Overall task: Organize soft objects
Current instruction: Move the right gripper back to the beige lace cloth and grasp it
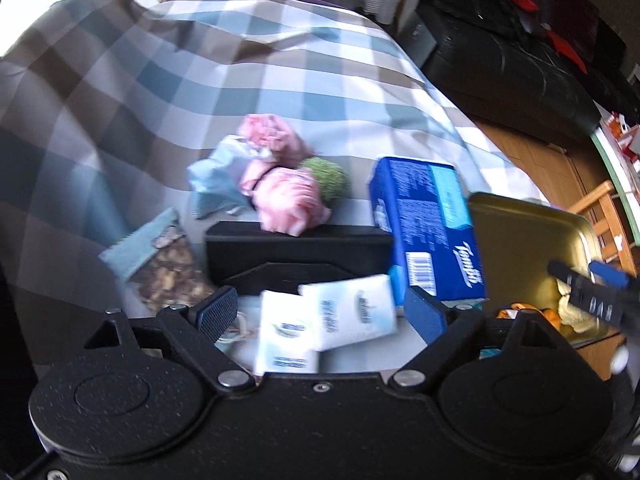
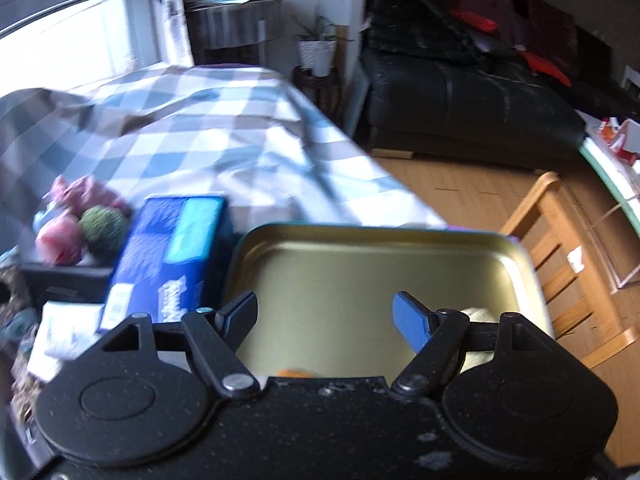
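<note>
So my left gripper (image 1: 320,312) has its jaws spread wide with nothing pinched. Right under it are two white tissue packs (image 1: 320,328), one overlapping the other, soft-looking with pale blue print. My right gripper (image 2: 326,320) is open too, nothing in it, hanging over the gold tin tray (image 2: 360,256). Near that tray's close edge there's something cream and fluffy (image 2: 476,314) and a bit of orange (image 2: 294,372), too blurry to name.

Just past the white packs, a blue tissue pack (image 1: 428,224) stands tilted, touching the tray's left wall. Left of it sits a black box (image 1: 296,248), and by that a teal-topped bag of brown bits (image 1: 160,268).

Beyond the box: pink crumpled bundles (image 1: 288,196), a green fuzzy ball (image 1: 328,178) just beside them, and a light blue plastic scrap (image 1: 216,180). All of it is on a checked cloth (image 1: 200,80), which is bare and rumpled further back. To the right the cloth drops off to a wood floor (image 2: 460,184), with a wooden chair (image 2: 560,264) just beside the tray's right side and a black sofa (image 2: 460,120) further off.
</note>
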`<state>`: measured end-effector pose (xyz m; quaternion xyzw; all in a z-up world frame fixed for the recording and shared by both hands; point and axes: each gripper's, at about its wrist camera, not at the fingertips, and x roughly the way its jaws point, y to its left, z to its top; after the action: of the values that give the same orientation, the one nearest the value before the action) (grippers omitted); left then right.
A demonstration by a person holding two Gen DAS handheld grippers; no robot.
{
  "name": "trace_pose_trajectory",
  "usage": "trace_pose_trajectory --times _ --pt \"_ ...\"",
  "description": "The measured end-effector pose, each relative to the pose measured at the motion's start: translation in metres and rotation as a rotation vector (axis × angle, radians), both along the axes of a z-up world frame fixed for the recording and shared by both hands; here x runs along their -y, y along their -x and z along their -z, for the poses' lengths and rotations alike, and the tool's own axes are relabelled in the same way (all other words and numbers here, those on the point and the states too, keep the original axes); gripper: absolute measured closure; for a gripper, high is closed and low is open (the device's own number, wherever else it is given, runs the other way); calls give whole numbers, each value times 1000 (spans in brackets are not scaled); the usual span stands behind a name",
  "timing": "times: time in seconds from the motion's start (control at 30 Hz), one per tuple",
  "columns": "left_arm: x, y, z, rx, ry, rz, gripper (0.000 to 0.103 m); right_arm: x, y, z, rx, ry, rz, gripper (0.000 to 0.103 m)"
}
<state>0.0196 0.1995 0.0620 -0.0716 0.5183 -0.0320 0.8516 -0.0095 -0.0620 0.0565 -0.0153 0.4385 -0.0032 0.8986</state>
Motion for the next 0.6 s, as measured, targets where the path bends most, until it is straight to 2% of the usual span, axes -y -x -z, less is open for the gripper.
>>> trace_pose_trajectory --times 0.3,0.6 --pt "-50 -20 -2 -9 -2 -72 16 -75 42 13 24 -40 -162 29" --pt "-47 -31 -23 26 -109 95 16 -142 41 23 -33 -89 -252 29"
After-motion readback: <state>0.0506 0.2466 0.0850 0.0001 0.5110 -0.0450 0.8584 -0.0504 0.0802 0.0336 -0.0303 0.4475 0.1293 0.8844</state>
